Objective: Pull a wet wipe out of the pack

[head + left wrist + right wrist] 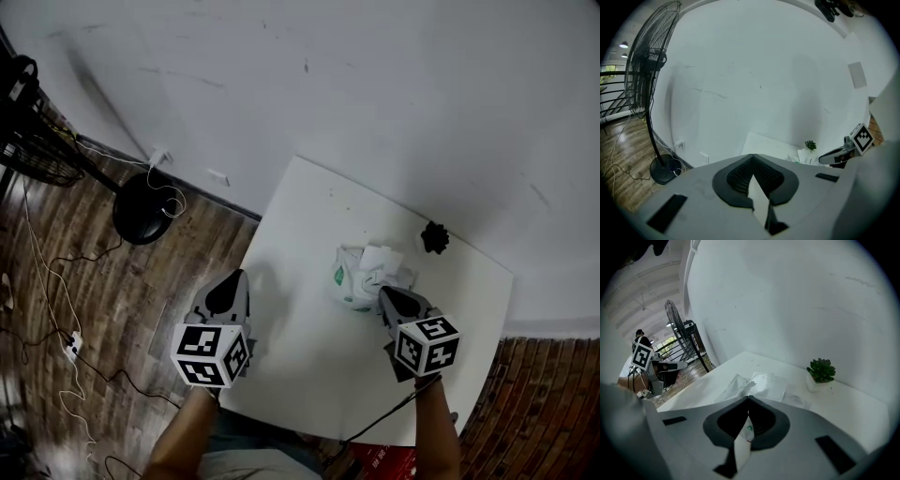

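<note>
Overhead, the pack (352,281) is seen lying crumpled near the middle of the white worktop (309,366), with a wipe (380,255) spread at its far side. Whether the wipe is caught in the opening cannot be told. The right tongs (389,298) are held over the pack's near edge. The left tongs (228,289) are kept well apart from it, by the worktop's left edge.

From the left gripper view, the left tongs (752,158) are shown pressed together, with nothing between them.

From the right gripper view, the right tongs (748,398) are likewise pressed together at the tips. A white sliver with a green mark is seen in the slot behind them, probably the pack below rather than anything pinched.

The pack is judged to be light, soft, slippery film, likely to be dragged along unless it is pinned down. The wipe is judged thin, limp and damp, and is best taken at a raised edge near the opening.
</note>
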`<state>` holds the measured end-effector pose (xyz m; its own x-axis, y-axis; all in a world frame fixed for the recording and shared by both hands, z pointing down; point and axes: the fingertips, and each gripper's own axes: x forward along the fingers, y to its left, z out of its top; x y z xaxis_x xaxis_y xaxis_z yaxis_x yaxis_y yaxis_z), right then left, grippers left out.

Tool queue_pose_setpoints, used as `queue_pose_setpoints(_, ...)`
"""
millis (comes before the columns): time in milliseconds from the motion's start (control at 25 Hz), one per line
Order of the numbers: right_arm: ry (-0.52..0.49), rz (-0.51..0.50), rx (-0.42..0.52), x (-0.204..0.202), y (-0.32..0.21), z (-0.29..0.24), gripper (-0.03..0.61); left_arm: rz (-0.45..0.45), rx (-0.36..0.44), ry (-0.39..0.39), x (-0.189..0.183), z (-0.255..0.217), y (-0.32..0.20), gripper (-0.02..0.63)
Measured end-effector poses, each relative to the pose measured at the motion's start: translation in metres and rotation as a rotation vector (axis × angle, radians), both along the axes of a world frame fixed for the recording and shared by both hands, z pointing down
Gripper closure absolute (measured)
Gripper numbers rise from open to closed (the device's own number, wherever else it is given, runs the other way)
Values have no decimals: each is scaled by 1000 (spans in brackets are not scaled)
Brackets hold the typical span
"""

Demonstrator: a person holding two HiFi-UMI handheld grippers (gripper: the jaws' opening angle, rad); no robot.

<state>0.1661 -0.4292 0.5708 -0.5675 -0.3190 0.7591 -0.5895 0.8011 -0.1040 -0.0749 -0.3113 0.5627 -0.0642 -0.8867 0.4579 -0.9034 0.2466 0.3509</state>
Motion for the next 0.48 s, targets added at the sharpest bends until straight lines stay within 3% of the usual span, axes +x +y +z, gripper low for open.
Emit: queue_pose_setpoints(480, -32, 27, 34, -1, -1, -25, 574, 3, 30, -17, -1, -19, 9, 614)
